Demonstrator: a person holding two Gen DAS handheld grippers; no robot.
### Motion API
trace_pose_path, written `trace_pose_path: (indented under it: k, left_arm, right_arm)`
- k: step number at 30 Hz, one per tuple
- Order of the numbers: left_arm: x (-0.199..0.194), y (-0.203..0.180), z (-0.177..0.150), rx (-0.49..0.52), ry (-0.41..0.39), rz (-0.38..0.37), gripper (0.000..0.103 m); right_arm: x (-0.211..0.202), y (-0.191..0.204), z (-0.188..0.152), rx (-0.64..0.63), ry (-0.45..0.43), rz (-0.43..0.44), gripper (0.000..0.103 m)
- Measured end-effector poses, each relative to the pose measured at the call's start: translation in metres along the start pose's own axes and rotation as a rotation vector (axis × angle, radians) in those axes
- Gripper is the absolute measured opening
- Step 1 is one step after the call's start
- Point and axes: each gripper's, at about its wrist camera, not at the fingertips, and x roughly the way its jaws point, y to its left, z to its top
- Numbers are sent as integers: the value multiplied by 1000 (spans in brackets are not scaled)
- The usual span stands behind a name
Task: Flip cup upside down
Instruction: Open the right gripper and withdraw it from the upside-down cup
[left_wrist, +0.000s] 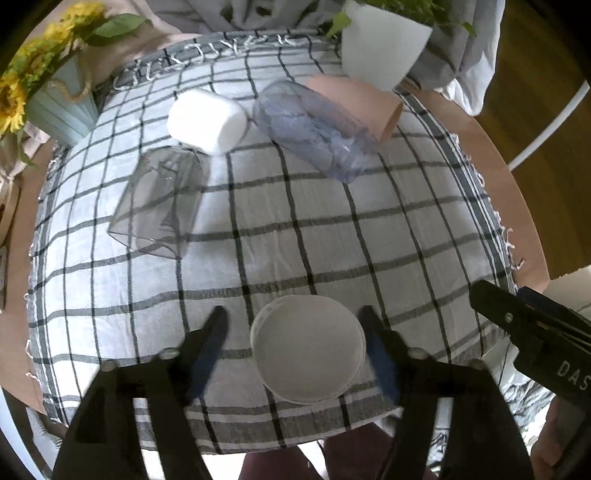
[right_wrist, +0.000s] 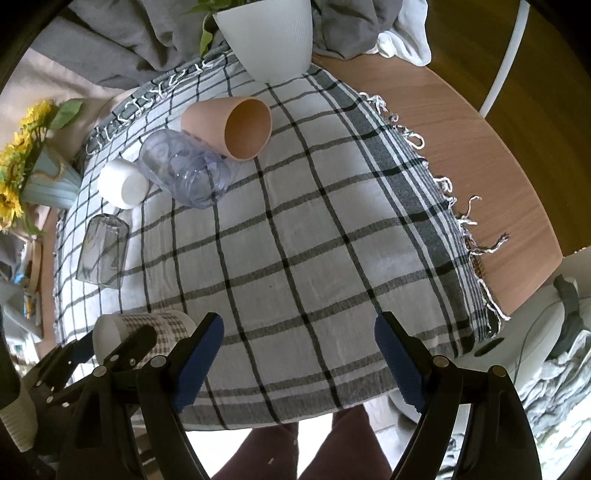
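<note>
A white paper cup (left_wrist: 308, 349) with a checked pattern stands bottom-up near the front edge of the checked cloth (left_wrist: 295, 229), between the fingers of my left gripper (left_wrist: 295, 325). The jaws are open and stand a little apart from the cup's sides. The same cup shows in the right wrist view (right_wrist: 147, 328) with the left gripper's fingers around it. My right gripper (right_wrist: 299, 332) is open and empty, above the cloth's front edge to the right of that cup. It shows at the right edge of the left wrist view (left_wrist: 491, 295).
Further back on the cloth lie a clear glass (left_wrist: 159, 206), a white cup (left_wrist: 207, 122), a clear bluish jar (left_wrist: 314, 129) and a pink cup (right_wrist: 232, 127), all on their sides. A white plant pot (right_wrist: 269, 37) and a sunflower vase (left_wrist: 59, 107) stand at the back. Bare wooden table (right_wrist: 461, 147) lies right.
</note>
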Motion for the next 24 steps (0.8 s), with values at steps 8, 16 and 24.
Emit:
trace_pose_path:
  k: [8,16,24]
  left_arm:
    - [-42,13,-6,-63,-104,24,93]
    - [-88,36,-28,-159,-216,135,97]
    - [-118,61,-61,-234,-262,199,102]
  right_arm:
    - [-44,2,-3,0,-127,-29,84]
    - [-105,17,-23,-69,-316,-30,90]
    - [-134,38,-49,-141,-406,26,91]
